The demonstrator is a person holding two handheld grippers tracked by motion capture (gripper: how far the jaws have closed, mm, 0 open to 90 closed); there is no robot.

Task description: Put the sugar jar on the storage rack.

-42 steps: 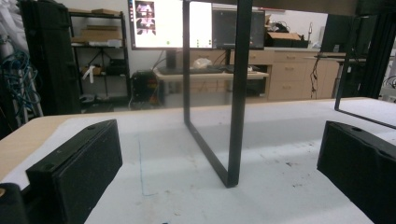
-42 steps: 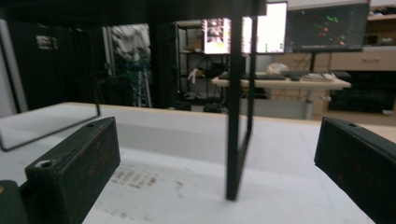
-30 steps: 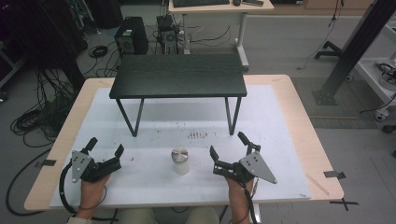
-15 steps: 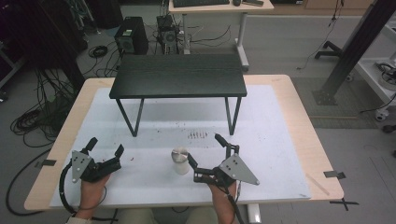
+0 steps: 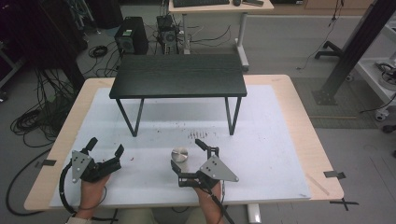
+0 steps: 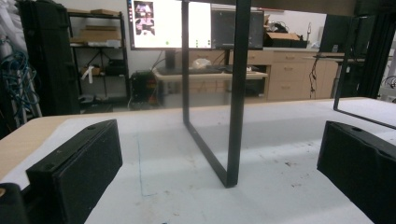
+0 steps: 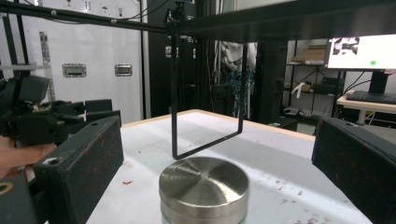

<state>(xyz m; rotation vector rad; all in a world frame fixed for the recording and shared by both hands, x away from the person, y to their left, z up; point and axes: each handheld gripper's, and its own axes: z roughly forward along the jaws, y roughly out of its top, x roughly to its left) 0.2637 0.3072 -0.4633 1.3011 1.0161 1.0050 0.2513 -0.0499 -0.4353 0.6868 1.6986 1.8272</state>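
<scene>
Stage: I judge pre-grasp, nothing lifted | metal cylinder [image 5: 180,155] stands lower centre on surface [image 5: 261,140] | right claw [image 5: 190,156] spread around it, untouched | left claw [image 5: 103,150] spread, empty, lower left

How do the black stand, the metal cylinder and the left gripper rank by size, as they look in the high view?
1. The black stand, clearly the largest.
2. The left gripper, open, far smaller than the stand.
3. The metal cylinder, the smallest; its round top sits between the open fingers of the right gripper.
</scene>
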